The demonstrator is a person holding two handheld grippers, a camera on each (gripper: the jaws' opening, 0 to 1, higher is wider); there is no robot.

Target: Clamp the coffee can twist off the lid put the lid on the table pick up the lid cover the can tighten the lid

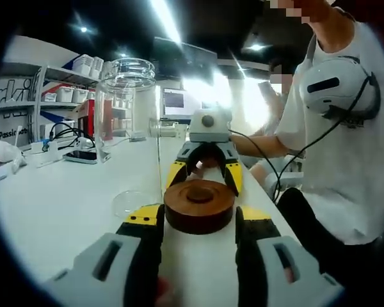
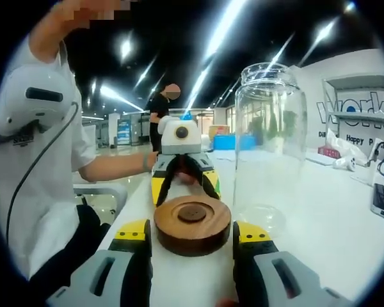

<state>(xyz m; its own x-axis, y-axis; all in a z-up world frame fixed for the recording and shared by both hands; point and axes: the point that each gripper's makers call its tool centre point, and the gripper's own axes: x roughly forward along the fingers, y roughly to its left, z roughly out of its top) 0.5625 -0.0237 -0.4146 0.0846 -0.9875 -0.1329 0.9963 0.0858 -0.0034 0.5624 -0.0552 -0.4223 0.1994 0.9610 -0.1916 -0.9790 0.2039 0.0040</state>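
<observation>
The round brown wooden lid (image 1: 200, 204) (image 2: 192, 225) lies flat on the white table, apart from the can. The can is a clear glass jar (image 1: 128, 121) (image 2: 269, 134) that stands upright with an open mouth, just beside the lid. My two grippers face each other across the lid. My left gripper (image 1: 200, 220) (image 2: 184, 182) is open, with its yellow-tipped jaws flanking the lid's near half. Opposite it, my right gripper (image 2: 192, 236) (image 1: 205, 173) is open too, its jaws close along the lid's sides. Whether any jaw touches the lid is unclear.
A person in a white shirt (image 1: 345, 166) (image 2: 38, 160) sits at the table's edge beside the grippers. In the left gripper view a phone (image 1: 82, 156), cables and white shelves with boxes (image 1: 64, 89) sit at the far left. The white tabletop (image 2: 333, 224) stretches past the jar.
</observation>
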